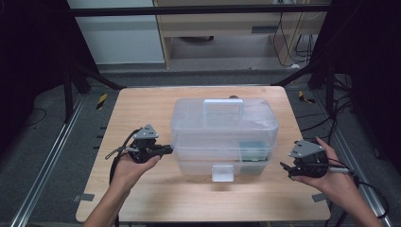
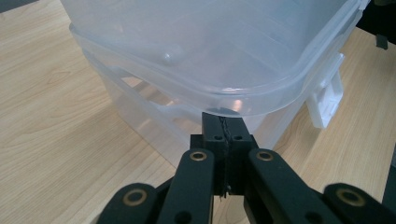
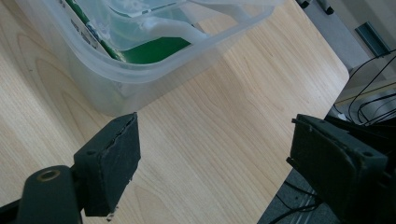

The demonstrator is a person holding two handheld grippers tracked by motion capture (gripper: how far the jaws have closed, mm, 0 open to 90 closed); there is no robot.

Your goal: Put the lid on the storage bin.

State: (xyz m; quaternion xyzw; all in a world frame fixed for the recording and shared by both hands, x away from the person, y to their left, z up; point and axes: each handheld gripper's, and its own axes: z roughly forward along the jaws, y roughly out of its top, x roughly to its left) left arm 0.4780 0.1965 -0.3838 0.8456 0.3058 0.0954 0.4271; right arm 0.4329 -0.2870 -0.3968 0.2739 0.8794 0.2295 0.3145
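One clear plastic storage box [image 1: 224, 137] is sitting in the middle of the wooden table [image 1: 142, 198] in front of me. It is carrying one domed lid [image 1: 222, 120], one pale handle [image 1: 223, 106] lying across the lid's top, and one white latch [image 1: 222, 173] hanging on the front wall facing me. Through the wall at the box's right front corner I am seeing one green and white packet [image 1: 253, 152]; what else is lying inside I cannot tell.

I am working with two claws, one in each hand. My left gripper [image 1: 168, 150] is pointing at the left end of the box, and its two jaws are pressed together with nothing between them. In the left gripper view the tips of the left gripper [image 2: 223, 123] are sitting right under the lid's overhanging rim [image 2: 261, 100], touching it or very nearly so, at the seam above the box's lower wall [image 2: 140, 112]. The white latch [image 2: 327, 100] is showing off to the right in that view.

My right gripper [image 1: 287, 169] is hovering just beside the right front corner of the box, apart from it. In the right gripper view its two jaws are standing wide apart, holding nothing, with bare table [image 3: 210, 130] between them and the box's corner [image 3: 116, 88] with the green packet [image 3: 149, 51] lying beyond the left jaw.

My two hands are coming in from the near edge, the left hand [image 1: 130, 170] and the right hand [image 1: 333, 182].
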